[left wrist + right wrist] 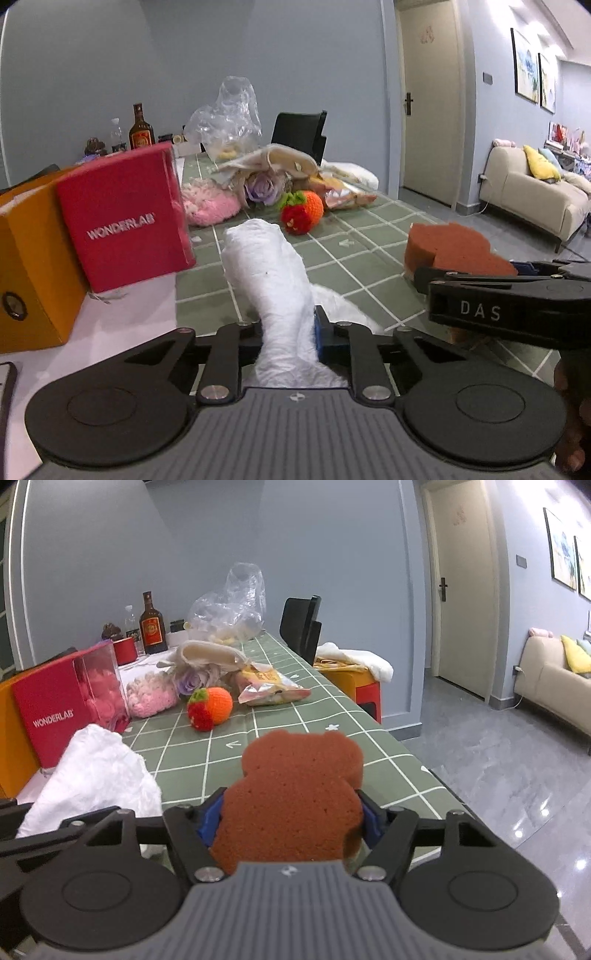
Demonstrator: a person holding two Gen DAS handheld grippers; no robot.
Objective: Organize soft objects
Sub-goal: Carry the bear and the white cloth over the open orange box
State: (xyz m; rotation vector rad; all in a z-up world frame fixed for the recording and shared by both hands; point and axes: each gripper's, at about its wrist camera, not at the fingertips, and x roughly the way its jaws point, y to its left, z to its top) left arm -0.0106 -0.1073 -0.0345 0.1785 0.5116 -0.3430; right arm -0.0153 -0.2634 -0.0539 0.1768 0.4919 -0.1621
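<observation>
The left gripper (290,332) squeezes the white fluffy cloth (273,280) tight and the right gripper (291,818) pinches the brown bear-shaped sponge (295,794) above the green checked tablecloth (258,731), probably so both can go away together

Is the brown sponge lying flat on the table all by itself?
No, the brown sponge sits squeezed between the blue pads of the right gripper, lifted off the green table.
</observation>
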